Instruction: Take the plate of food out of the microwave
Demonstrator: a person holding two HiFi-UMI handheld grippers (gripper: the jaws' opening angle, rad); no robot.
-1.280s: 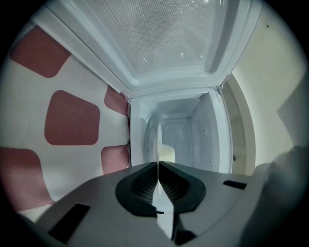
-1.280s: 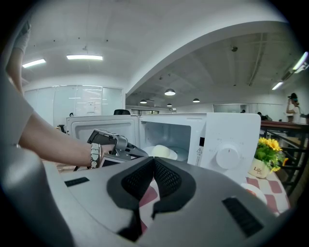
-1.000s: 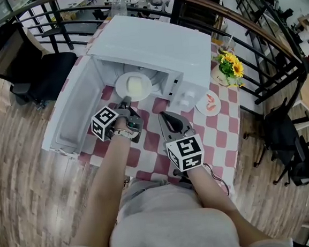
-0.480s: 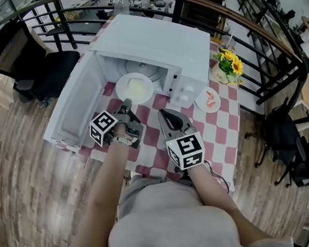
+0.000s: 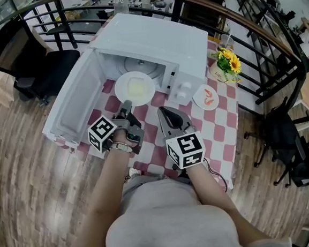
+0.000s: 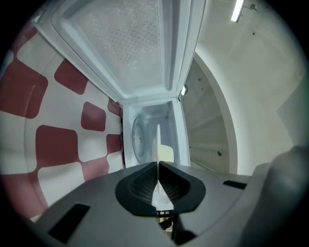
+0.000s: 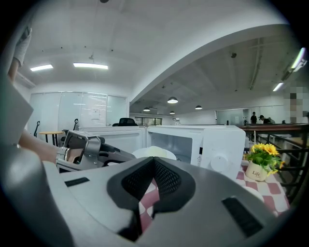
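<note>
Where a table with a red-and-white checked cloth stands on a wood-plank floor, a curved dark railing runs along its far side. A black chair stands at the left and another black chair at the right. Behind the railing lies an open room with a white ceiling and strip lights.

A white microwave sits on the cloth with its door swung fully open to the left. Right of the microwave are a pot of yellow flowers and a small plate carrying a reddish item.

The plate is round and white, with a pale yellow portion of food at its centre. It is level at the mouth of the microwave, with its near edge out over the cloth.

The left gripper reaches in from the near side. In the left gripper view its jaws are clenched on the near rim of the plate, which shows edge-on as a thin white line between the pads.

The right gripper hangs above the cloth just right of the left one, apart from the plate. In the right gripper view its jaws are pressed together at the tips with nothing between them.
</note>
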